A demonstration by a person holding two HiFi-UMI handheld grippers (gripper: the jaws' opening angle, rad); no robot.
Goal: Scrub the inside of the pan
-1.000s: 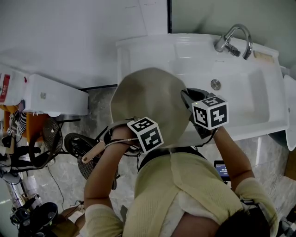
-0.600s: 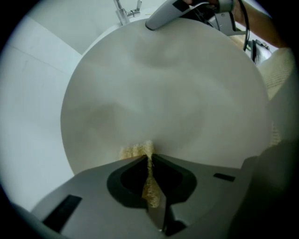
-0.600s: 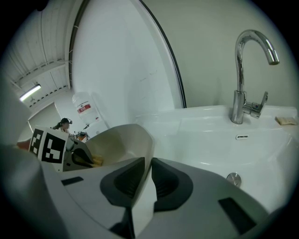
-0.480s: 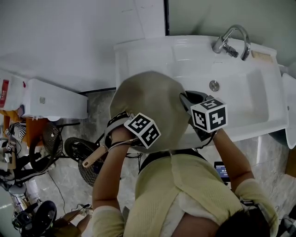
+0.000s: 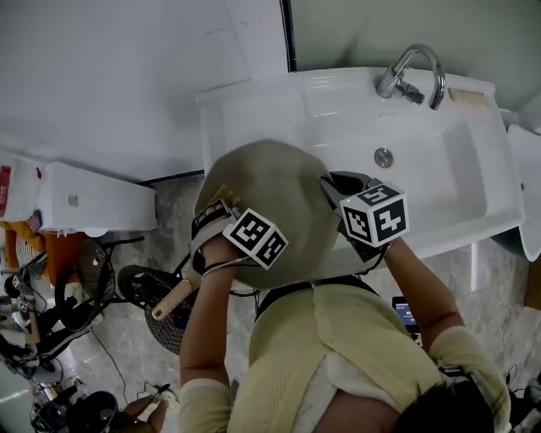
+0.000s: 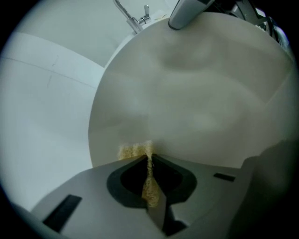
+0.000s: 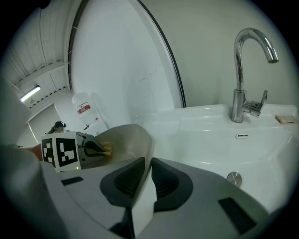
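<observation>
The white sink (image 5: 254,110) fills the far right of the scene, its basin (image 7: 210,140) set against the wall. A person in a pale yellow top stands at its near edge, holding a gripper in each hand.

The beige pan (image 5: 270,194) is held up off the surface and tilted, over the sink's near left corner, with its broad face turned toward the left gripper. That face fills most of the left gripper view (image 6: 201,93), and the pan's grey handle (image 6: 187,11) sticks out from its far edge.

The right gripper (image 5: 336,182) reaches in from the right; its tongs (image 7: 150,163) are pinched on the pan's thin rim (image 7: 131,140).

The left gripper (image 5: 218,207) comes in from the near left. Its tongs (image 6: 148,158) are squeezed on a yellow sponge (image 6: 135,150), whose free edge is pressed flat against the pan's face. From the right gripper view this gripper (image 7: 100,148) and its sponge (image 7: 107,149) show at the pan's left side.

The chrome faucet (image 5: 414,72) stands at the sink's far edge, well apart from the pan. The round drain (image 5: 384,157) lies in the basin just beyond the right gripper.
</observation>
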